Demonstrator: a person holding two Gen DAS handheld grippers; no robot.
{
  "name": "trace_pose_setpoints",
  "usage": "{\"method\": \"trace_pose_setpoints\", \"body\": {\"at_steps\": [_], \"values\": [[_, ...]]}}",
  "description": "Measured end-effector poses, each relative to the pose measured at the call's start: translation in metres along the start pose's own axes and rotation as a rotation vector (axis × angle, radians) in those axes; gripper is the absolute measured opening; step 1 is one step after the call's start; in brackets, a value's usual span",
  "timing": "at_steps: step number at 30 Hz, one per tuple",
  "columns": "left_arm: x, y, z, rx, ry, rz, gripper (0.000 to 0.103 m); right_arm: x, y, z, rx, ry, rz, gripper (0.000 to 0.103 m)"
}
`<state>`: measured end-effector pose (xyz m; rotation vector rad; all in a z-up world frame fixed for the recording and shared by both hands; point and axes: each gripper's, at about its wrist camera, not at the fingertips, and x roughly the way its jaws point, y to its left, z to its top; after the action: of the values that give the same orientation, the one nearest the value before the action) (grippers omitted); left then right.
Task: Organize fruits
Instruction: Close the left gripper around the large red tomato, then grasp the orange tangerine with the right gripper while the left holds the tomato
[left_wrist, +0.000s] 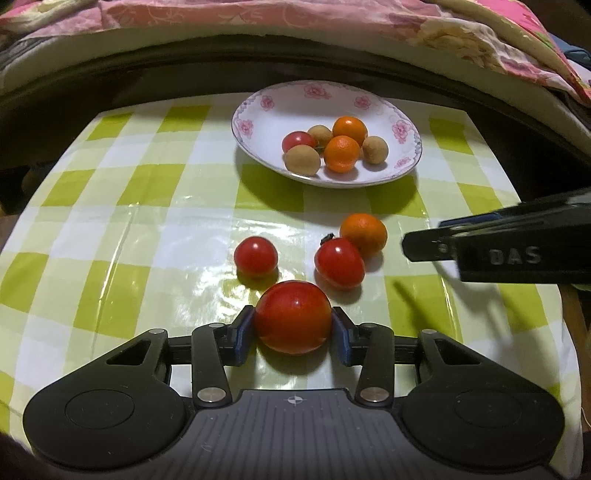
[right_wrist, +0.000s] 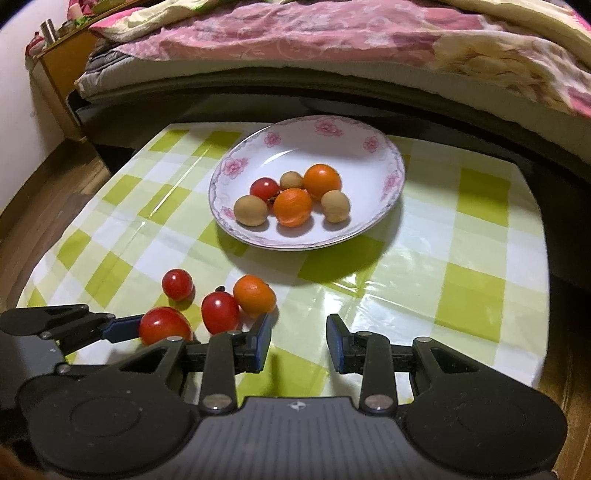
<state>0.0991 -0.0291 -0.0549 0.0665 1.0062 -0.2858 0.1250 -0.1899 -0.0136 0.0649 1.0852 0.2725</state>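
Note:
My left gripper (left_wrist: 293, 319) has its blue pads on both sides of a large red tomato (left_wrist: 293, 317) that rests on the checked tablecloth. Just beyond it lie a small tomato (left_wrist: 255, 256), a stemmed tomato (left_wrist: 340, 263) and an orange (left_wrist: 364, 234); the last two touch. A white floral plate (left_wrist: 280, 107) farther back holds one tomato, two oranges and three brown longans. My right gripper (right_wrist: 299, 339) hovers open over bare cloth to the right of the loose fruit, with nothing between its fingers. In the left wrist view its fingers (left_wrist: 424, 247) enter from the right.
The green-and-white checked tablecloth (right_wrist: 461, 258) covers a small table whose edges fall off left and right. A bed with a pink floral quilt (right_wrist: 332, 33) runs along the far side. A wooden nightstand (right_wrist: 62, 66) stands at the back left.

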Motion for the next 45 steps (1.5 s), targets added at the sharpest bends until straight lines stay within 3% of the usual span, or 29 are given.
{"method": "trace_pose_setpoints", "body": {"at_steps": [11, 19, 27, 30, 39, 45], "values": [[-0.008, 0.006, -0.011, 0.023, 0.026, -0.031, 0.051, 0.018, 0.017, 0.004, -0.116, -0.019, -0.019, 0.036], [-0.009, 0.009, -0.012, 0.025, 0.028, -0.044, 0.052, 0.028, 0.026, 0.01, -0.165, -0.015, 0.027, 0.036], [-0.007, 0.009, -0.012, 0.028, 0.023, -0.048, 0.053, 0.041, 0.027, 0.017, -0.149, -0.015, 0.053, 0.036], [-0.007, 0.01, -0.013, 0.029, 0.019, -0.05, 0.053, 0.042, 0.03, 0.018, -0.15, -0.006, 0.035, 0.029], [-0.009, 0.007, -0.014, 0.04, 0.012, -0.04, 0.051, 0.026, 0.029, 0.011, -0.138, 0.0, 0.031, 0.029], [-0.019, 0.006, -0.022, 0.05, 0.027, -0.03, 0.051, 0.002, 0.026, -0.011, -0.126, 0.018, 0.017, 0.029]]}}
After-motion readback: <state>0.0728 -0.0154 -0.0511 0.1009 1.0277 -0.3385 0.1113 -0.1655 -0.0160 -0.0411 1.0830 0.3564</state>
